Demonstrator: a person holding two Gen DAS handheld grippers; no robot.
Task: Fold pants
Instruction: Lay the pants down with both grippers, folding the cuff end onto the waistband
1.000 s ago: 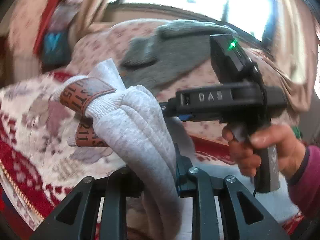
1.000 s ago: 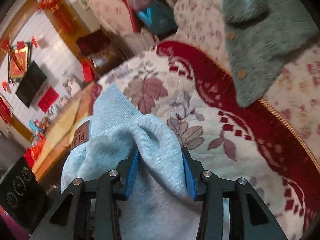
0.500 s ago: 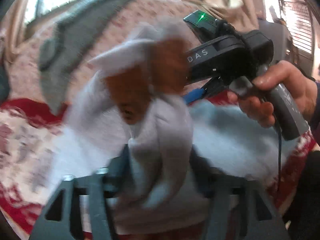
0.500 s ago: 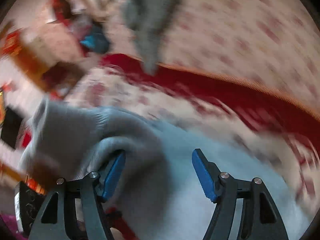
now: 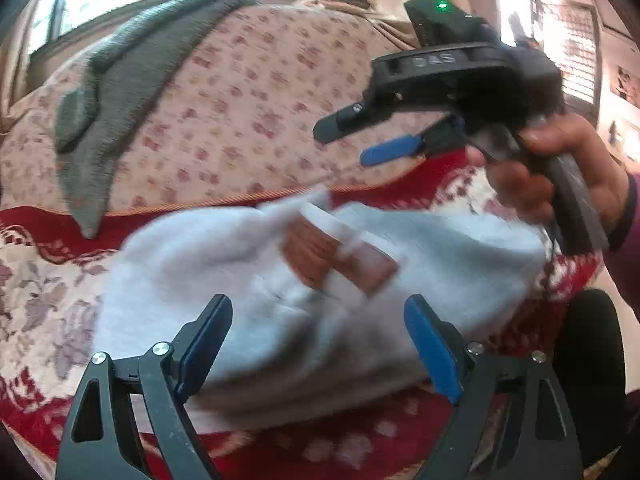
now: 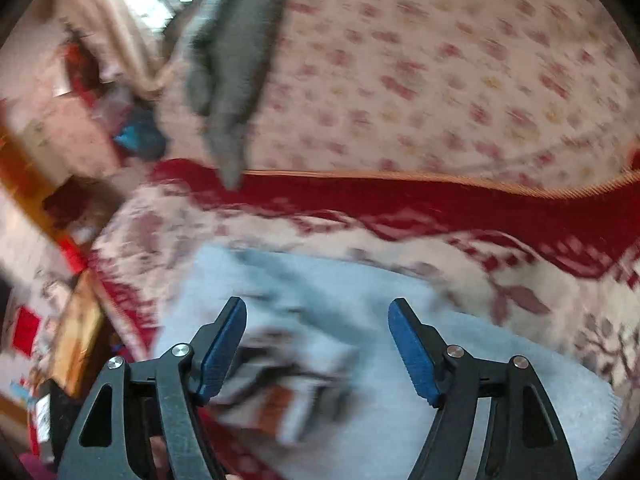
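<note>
We find the pants (image 5: 248,280), a pale grey knit pair with a brown label patch (image 5: 340,260), lying in a soft heap on the red-and-cream patterned bed cover (image 5: 48,296), in front of a floral quilt (image 5: 248,92) on which a grey fleece garment (image 5: 104,92) lies. The left gripper (image 5: 318,344) stands low over the heap, its jaws opening, with cloth below and between the fingers (image 5: 204,344) but no pad pressing on it. The right gripper (image 6: 318,344) likewise is opening over the pants (image 6: 440,360); its pads are clear of the fabric. In the left view the person's right hand (image 5: 560,176) carries that tool above the far side of the heap. We judge the garment light, limp and thick, likely to slump and bunch rather than hold a crease, and not slippery. We would take hold at the ribbed waistband or a cuff edge, one gripper at each corner, pinching both layers; motion blur prevents us locating those edges with certainty.
</note>
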